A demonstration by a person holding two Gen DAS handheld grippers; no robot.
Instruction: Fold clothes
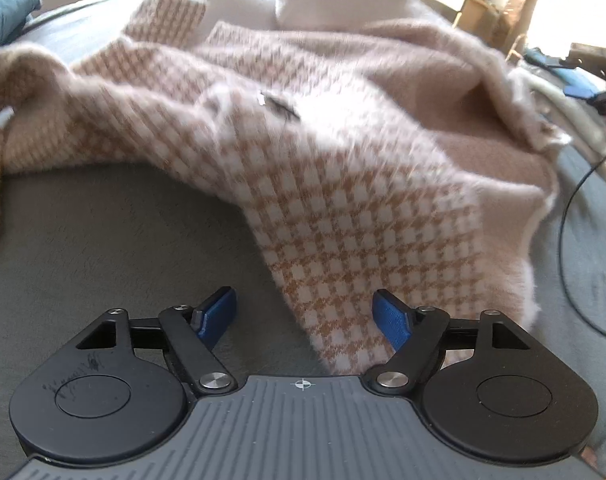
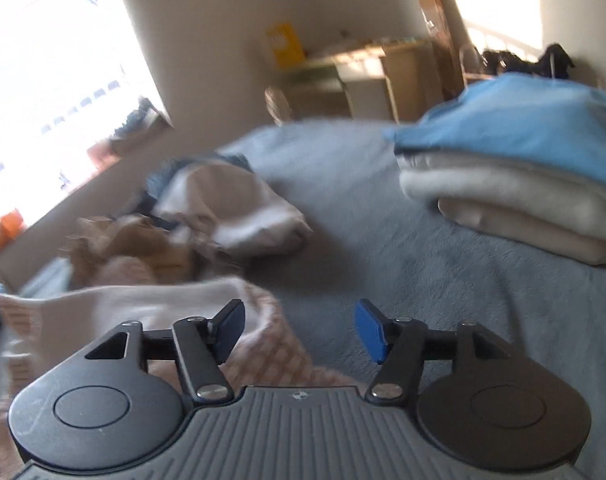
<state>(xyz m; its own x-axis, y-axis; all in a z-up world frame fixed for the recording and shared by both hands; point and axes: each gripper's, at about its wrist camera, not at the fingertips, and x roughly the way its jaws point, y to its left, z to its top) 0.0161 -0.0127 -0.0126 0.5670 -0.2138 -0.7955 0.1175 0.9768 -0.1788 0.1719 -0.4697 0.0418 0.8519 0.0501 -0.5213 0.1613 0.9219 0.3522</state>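
— Where's the garment, and how does it run?

— The houndstooth sweater (image 1: 343, 184) lies spread on the grey bed cover (image 1: 103, 248) ahead of my left gripper (image 1: 305, 316). A long checked strip of it runs from far left down toward me, its end lying between my left fingers, closer to the right one. The plain pinkish inside shows at the right, folded over.

— Are you holding it?

— No. My left jaws stand wide, pads not pressing the cloth. My right gripper (image 2: 299, 330) is also spread apart with nothing clamped; a sweater edge sits under its left finger.

— Any label to read?

— A small dark mark and a white tag near the middle, too blurred to read.

— Room to move?

— Bare cover lies left of my left gripper. Ahead of my right gripper is open cover; a folded stack (image 2: 515, 184) sits far right, a crumpled pile (image 2: 191, 224) far left.
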